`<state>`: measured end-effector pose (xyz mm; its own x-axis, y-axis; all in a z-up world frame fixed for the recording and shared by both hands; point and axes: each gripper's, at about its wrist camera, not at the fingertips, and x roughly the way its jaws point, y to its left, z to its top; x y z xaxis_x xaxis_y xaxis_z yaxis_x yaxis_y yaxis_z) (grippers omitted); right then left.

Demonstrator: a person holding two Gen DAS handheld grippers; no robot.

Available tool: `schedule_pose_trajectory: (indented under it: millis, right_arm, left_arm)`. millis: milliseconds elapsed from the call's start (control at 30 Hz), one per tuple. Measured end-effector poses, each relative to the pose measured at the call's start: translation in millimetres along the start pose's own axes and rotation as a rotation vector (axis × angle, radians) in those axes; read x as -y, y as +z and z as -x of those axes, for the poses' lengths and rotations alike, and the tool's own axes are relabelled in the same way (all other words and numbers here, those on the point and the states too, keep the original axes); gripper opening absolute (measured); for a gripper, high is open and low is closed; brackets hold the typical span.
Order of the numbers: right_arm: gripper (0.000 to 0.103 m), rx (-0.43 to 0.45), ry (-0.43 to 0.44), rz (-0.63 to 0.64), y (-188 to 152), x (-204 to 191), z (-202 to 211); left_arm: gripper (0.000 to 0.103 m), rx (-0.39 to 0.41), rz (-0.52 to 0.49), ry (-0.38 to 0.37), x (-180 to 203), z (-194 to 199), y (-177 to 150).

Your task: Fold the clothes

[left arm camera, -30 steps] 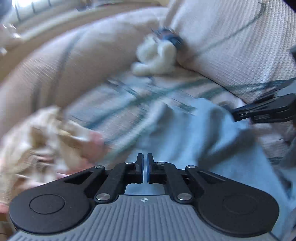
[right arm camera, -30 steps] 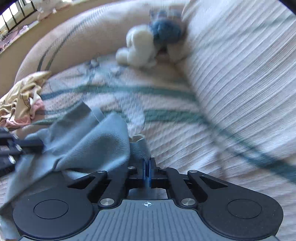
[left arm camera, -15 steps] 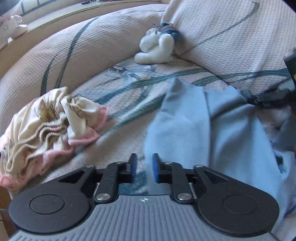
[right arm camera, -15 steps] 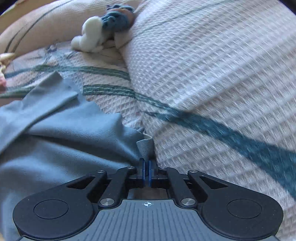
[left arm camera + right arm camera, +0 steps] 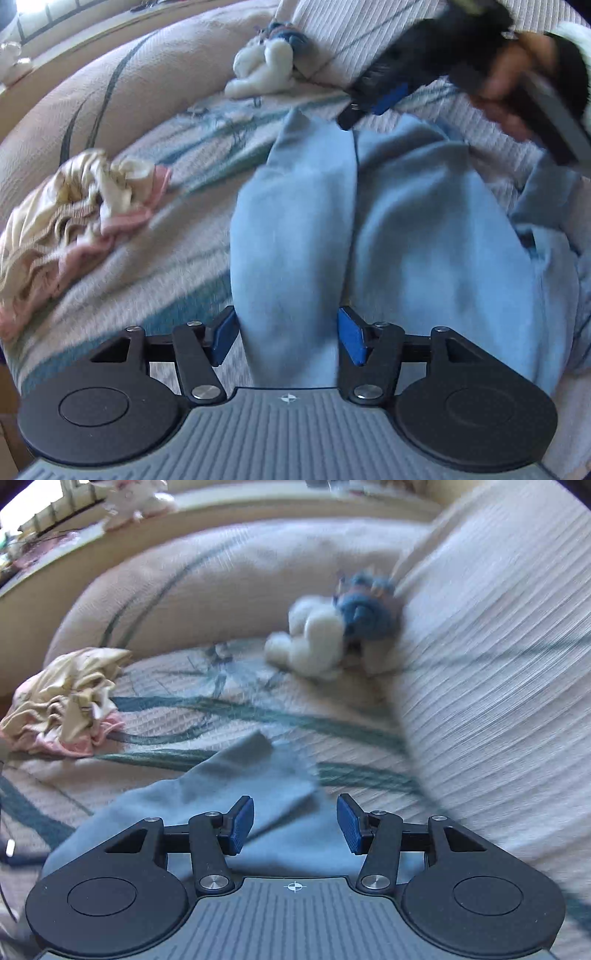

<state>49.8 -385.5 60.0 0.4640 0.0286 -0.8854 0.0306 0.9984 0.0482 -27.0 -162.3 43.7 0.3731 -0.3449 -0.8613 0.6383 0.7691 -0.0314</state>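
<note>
A sofa (image 5: 155, 96) covered in a cream waffle-weave throw with dark teal stripes fills both views, its seat running from near to far and its back cushions (image 5: 498, 664) rising on the right. Spread over the near part of the seat lies a light blue garment (image 5: 424, 229), the piece being folded; in the left wrist view it reaches from the near edge up toward the middle of the seat, with a long fold down its centre, and in the right wrist view one corner of it (image 5: 255, 764) points toward the far side. On the left of the seat, well apart from the blue garment, sits a crumpled cream and pink garment (image 5: 77, 206). At the far end of the seat, against the back cushion, lies a white plush toy with a blue part (image 5: 332, 635), blurred. The left tongs (image 5: 288, 338) stand open, their jaws having just been opening; a strip of the blue garment lies between the blue pads (image 5: 351, 336), which do not press on it. The right tongs (image 5: 293, 823) are likewise open, jaws just having been opening, above the blue cloth without gripping it; they also appear, blurred, at the far right of the left wrist view (image 5: 373, 99), held in the person's hand (image 5: 517, 70).
</note>
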Motion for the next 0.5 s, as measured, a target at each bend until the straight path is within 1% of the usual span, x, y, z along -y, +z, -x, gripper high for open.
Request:
schedule_pose_trajectory:
  millis: [67, 133, 167, 200, 300, 433, 500]
  right_arm:
    - [0.048, -0.032, 0.010, -0.068, 1, 2, -20]
    - [0.030, -0.043, 0.016, -0.087, -1, 3, -30]
    - [0.013, -0.042, 0.017, -0.084, -3, 2, -31]
    - [0.003, -0.033, 0.010, -0.085, -4, 1, -28]
    - [0.003, 0.041, -0.003, -0.061, -5, -3, -3]
    - [0.000, 0.155, -0.016, -0.029, -6, -2, 51]
    - [0.000, 0.194, -0.034, -0.025, -10, 0, 77]
  left_arm:
    - [0.058, -0.024, 0.010, 0.001, -2, -1, -10]
    - [0.060, -0.041, 0.033, -0.002, -7, -3, -17]
    - [0.060, -0.043, 0.047, -0.007, -10, -3, -19]
    - [0.060, -0.041, 0.061, -0.015, -13, -2, -19]
    - [0.061, -0.031, 0.077, -0.010, -18, 1, -20]
    - [0.062, -0.032, 0.082, -0.006, -19, 0, -22]
    - [0.062, -0.028, 0.077, -0.005, -18, 3, -23]
